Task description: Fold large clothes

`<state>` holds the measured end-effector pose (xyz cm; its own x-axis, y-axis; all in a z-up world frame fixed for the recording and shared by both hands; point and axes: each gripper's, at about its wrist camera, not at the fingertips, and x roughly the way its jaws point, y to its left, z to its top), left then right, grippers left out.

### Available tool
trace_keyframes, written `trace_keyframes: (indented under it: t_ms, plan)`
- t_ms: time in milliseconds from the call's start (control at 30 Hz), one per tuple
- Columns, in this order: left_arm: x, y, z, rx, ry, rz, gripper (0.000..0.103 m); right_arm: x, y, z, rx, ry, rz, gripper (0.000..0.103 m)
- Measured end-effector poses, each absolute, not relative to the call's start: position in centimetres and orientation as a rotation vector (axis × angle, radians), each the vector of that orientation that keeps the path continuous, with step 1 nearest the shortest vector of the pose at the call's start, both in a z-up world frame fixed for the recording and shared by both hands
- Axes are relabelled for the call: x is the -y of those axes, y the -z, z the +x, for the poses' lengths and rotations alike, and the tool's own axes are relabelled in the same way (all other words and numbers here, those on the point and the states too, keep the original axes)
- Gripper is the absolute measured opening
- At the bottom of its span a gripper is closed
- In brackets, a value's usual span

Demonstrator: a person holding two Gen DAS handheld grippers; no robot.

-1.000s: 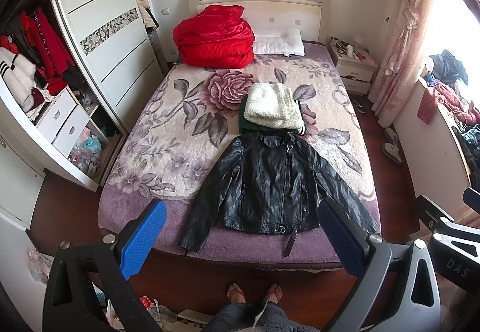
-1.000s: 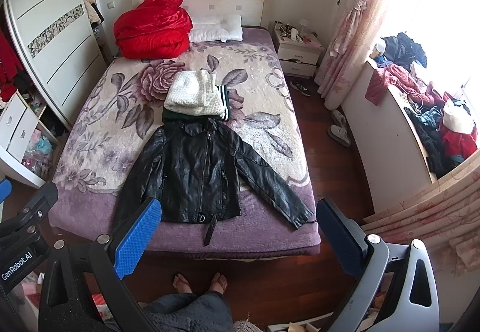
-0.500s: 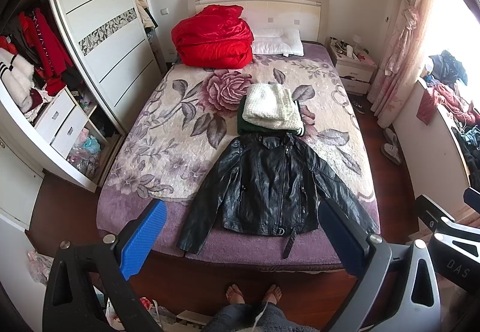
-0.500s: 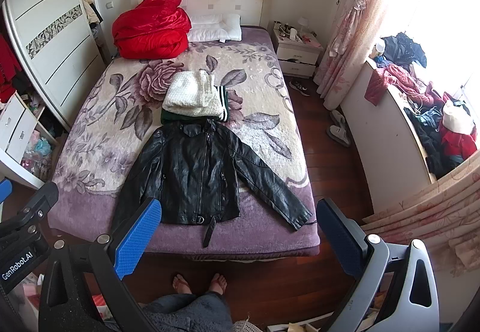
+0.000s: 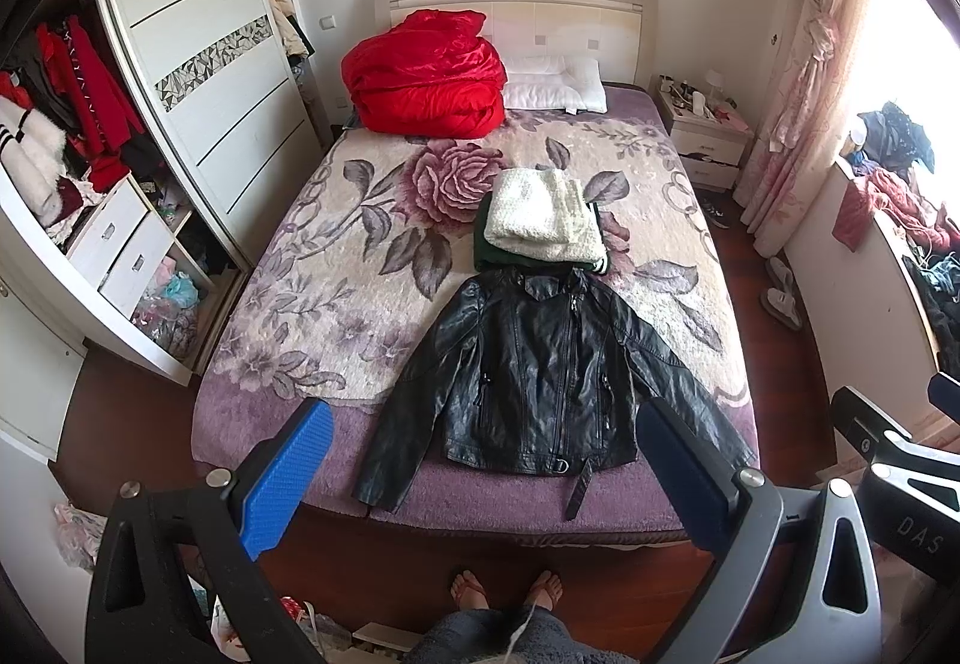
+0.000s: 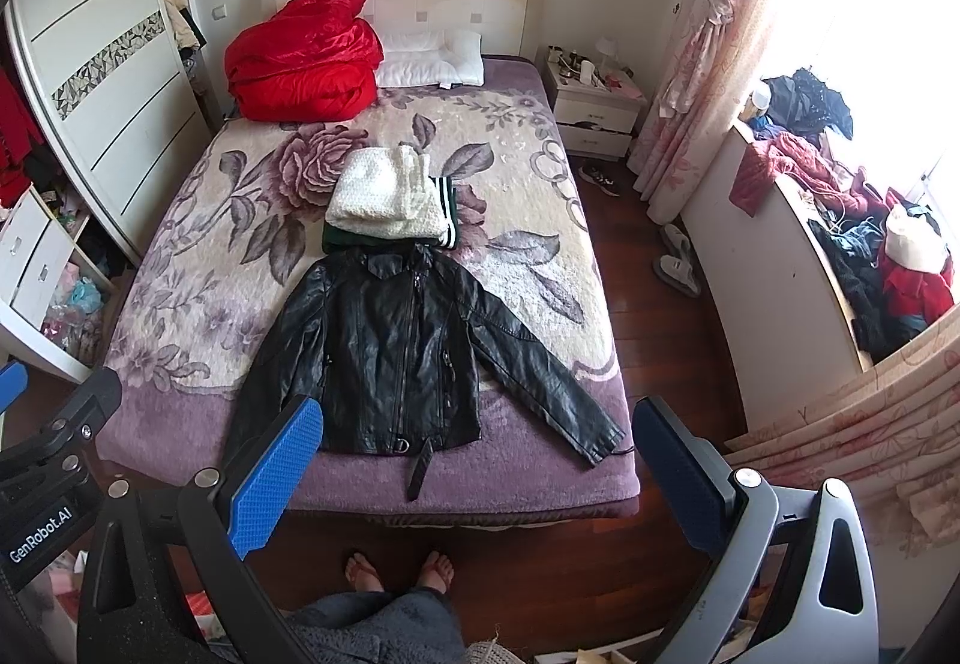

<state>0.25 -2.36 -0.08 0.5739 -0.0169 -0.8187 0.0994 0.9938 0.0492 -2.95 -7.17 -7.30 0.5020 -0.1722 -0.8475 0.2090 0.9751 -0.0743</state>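
Observation:
A black leather jacket (image 5: pixel 534 370) lies flat, front up, sleeves spread, at the near end of the bed (image 5: pixel 336 298); it also shows in the right wrist view (image 6: pixel 396 346). Its belt strap (image 5: pixel 579 490) hangs toward the bed's foot edge. Behind it sits a folded stack, a white knit (image 5: pixel 543 214) on a dark green garment (image 6: pixel 387 199). My left gripper (image 5: pixel 486 478) is open and empty, held high above the floor at the bed's foot. My right gripper (image 6: pixel 480 472) is open and empty, beside it.
A red duvet (image 5: pixel 426 79) and white pillow (image 5: pixel 555 82) lie at the headboard. An open wardrobe (image 5: pixel 90 154) stands left, a nightstand (image 5: pixel 705 130) and curtain (image 5: pixel 798 82) right. A cluttered counter (image 6: pixel 840 244) lines the window. The person's feet (image 6: pixel 399 571) stand on the wood floor.
Both views have drifted slightly; the bed and jacket sit a little higher in the frame. Both grippers stay open and empty. The clothes have not moved.

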Motion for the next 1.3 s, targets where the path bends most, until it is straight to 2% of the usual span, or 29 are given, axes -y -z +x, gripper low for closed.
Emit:
trace_keyframes:
  t_ms: [900,1033,1167,1233,1267,1300]
  plan:
    - [3.4,0.6,3.3,-0.924,0.094,0.11,0.103,8.3,6.1,-0.5,-1.033,0.291,0.063,0.103]
    - [3.6,3.9,5.7,-0.875,0.064,0.179,0.103,9.8,9.4,0.7,-1.03,0.319,0.154,0.103]
    - [3.8,9.0,9.6,-0.892,0.015,0.226,0.103,13.8,15.8,1.9,-1.09,0.402,0.305,0.103]
    - [4.5,12.6,12.0,-0.945,0.001,0.243,0.103,17.1,20.1,2.5,-1.124,0.429,0.399,0.092]
    - [4.6,14.4,13.1,-0.97,-0.019,0.252,0.103,18.9,22.7,2.9,-1.159,0.445,0.435,0.072]
    - [4.7,15.5,13.7,-0.985,-0.031,0.254,0.103,20.1,24.9,3.2,-1.186,0.462,0.457,0.058]
